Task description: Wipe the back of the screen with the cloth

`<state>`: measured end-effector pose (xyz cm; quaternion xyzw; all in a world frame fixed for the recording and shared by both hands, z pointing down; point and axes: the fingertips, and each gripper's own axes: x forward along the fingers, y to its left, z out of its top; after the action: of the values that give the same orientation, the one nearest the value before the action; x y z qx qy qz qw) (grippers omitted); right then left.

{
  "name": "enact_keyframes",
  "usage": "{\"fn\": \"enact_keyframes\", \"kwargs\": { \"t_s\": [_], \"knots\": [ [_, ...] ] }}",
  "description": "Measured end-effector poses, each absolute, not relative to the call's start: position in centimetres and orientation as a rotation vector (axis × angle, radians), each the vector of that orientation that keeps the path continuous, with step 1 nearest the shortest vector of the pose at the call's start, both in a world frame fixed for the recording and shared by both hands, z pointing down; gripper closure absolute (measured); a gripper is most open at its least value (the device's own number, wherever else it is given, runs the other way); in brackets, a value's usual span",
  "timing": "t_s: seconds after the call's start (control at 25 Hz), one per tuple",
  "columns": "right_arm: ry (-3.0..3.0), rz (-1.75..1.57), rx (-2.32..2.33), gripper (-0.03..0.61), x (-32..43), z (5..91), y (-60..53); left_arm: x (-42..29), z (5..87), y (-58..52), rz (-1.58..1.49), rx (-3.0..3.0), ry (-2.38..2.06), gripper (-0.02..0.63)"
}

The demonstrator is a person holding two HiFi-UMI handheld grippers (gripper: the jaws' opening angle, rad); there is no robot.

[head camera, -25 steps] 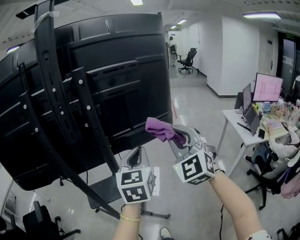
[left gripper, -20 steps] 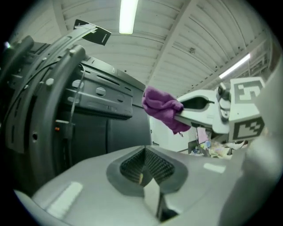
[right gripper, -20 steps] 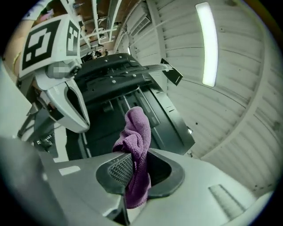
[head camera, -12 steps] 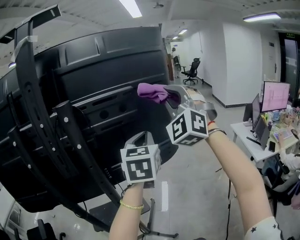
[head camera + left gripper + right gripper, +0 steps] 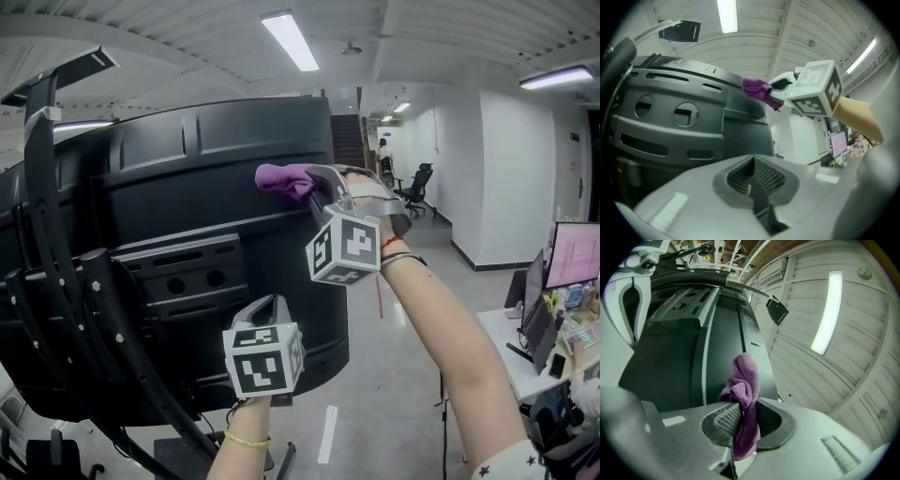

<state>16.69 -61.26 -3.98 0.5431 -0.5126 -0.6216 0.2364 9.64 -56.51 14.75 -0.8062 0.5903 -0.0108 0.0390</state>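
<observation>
Clamping the cloth (image 5: 286, 178) in my right gripper (image 5: 317, 190), screen (image 5: 187, 197) just to its left; left gripper (image 5: 270, 307) lower, jaws closed, empty.

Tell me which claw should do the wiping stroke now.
Right. The right claw is shut on the crumpled purple fabric cloth, up by the big black plastic screen back; the left claw is shut, empty and lower.

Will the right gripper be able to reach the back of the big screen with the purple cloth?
Probably yes. The right gripper holds the cloth right up at the upper back of the screen, and nothing shows between them.
</observation>
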Motion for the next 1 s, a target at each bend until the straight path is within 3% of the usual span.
{"fn": "enact_keyframes", "kwargs": {
  "t_s": [0.4, 1.0],
  "knots": [
    [-1.463, -1.765, 1.591, 0.525, 18.3, -9.5, -65.3, 10.7, 16.4, -59.2, -0.032, -2.321, 1.987, 0.606],
    [-1.526, -1.735, 1.121, 0.525, 15.4, 14.5, -63.0, 10.7, 24.3, -57.2, -0.029, -2.241, 2.040, 0.606]
  ]
}}
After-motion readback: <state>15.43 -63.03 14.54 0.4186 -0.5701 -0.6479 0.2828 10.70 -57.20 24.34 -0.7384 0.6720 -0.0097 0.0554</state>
